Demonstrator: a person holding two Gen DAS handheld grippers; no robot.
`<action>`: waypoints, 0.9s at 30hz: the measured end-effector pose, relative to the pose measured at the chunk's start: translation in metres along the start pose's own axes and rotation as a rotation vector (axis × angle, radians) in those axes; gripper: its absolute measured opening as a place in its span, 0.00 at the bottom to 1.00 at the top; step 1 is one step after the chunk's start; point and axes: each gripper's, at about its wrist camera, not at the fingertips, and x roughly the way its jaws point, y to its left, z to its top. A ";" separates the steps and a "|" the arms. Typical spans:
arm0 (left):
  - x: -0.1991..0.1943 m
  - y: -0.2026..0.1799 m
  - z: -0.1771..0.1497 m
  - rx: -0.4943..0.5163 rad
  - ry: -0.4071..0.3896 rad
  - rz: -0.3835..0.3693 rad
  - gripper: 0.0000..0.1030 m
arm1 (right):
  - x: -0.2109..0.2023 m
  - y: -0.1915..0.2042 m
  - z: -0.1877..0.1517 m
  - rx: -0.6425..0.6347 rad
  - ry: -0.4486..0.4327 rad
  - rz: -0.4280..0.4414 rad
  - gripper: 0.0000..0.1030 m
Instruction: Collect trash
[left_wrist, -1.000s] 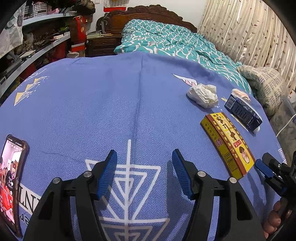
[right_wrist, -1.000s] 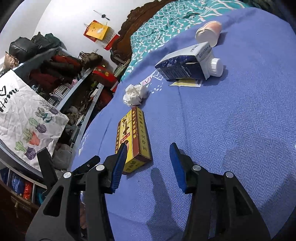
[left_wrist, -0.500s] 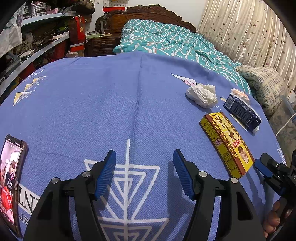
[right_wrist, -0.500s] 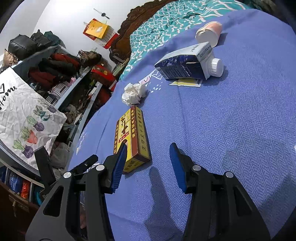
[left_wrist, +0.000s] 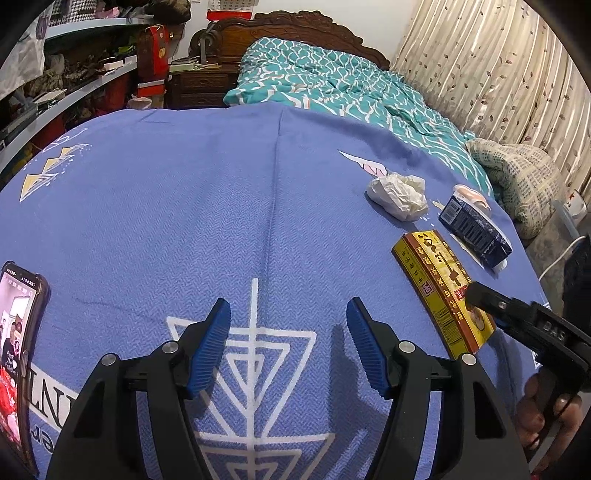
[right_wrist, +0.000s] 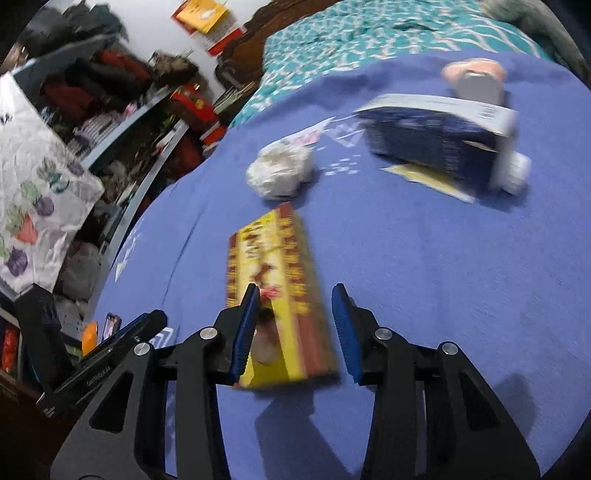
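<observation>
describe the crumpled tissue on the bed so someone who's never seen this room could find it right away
Start at the blue blanket spread over the bed, then look along its right side, where the trash lies in a loose group. The crumpled tissue sits just beyond the far end of the yellow box and left of the dark blue carton. It alone is white, soft and shapeless; its neighbours are printed boxes.

The left wrist view looks low across the blue blanket (left_wrist: 184, 192) toward the far headboard, while the right wrist view, blurred, sits close over the yellow box (right_wrist: 277, 280) facing left toward the shelves, and both share the box, tissue and carton.
</observation>
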 end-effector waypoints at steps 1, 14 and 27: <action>0.000 0.000 0.000 -0.001 0.000 -0.002 0.60 | 0.005 0.010 0.000 -0.029 0.016 0.013 0.42; -0.006 0.006 0.003 -0.062 -0.012 -0.119 0.76 | -0.018 -0.017 -0.020 0.083 -0.029 0.110 0.42; 0.027 -0.089 0.005 0.123 0.086 -0.046 0.91 | -0.044 0.004 0.012 -0.027 -0.096 0.020 0.63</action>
